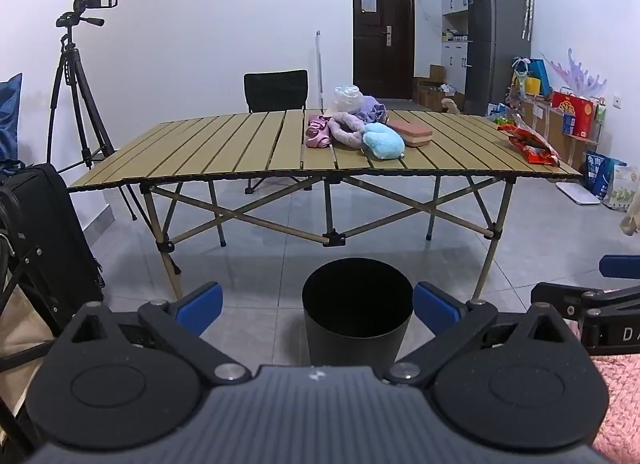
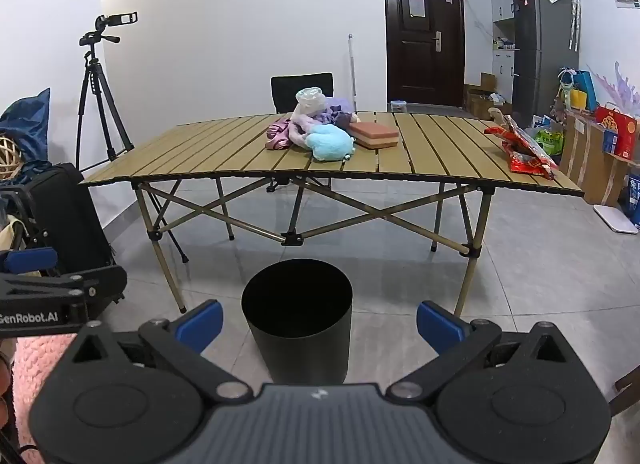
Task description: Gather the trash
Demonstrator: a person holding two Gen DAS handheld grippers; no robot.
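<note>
A black round bin (image 1: 357, 306) (image 2: 297, 314) stands open on the floor in front of the folding table (image 1: 224, 148) (image 2: 224, 150). Red snack wrappers (image 1: 530, 140) (image 2: 520, 150) lie at the table's right end. In the table's middle sits a heap of soft things: a light blue plush (image 1: 384, 141) (image 2: 330, 141), pink and purple cloth (image 1: 320, 132) (image 2: 280, 134), a crumpled clear bag (image 1: 347, 98) (image 2: 309, 98) and a pink block (image 1: 412, 132) (image 2: 376, 135). My left gripper (image 1: 318, 306) and right gripper (image 2: 320, 322) both stand open and empty, well short of the table, the bin showing between their blue pads.
A black suitcase (image 1: 44, 240) (image 2: 68, 216) and a camera tripod (image 1: 76, 84) (image 2: 100, 92) stand at the left. A black chair (image 1: 276, 90) sits behind the table. Boxes and bags (image 1: 568, 116) line the right wall by a fridge (image 1: 496, 40). The floor is grey tile.
</note>
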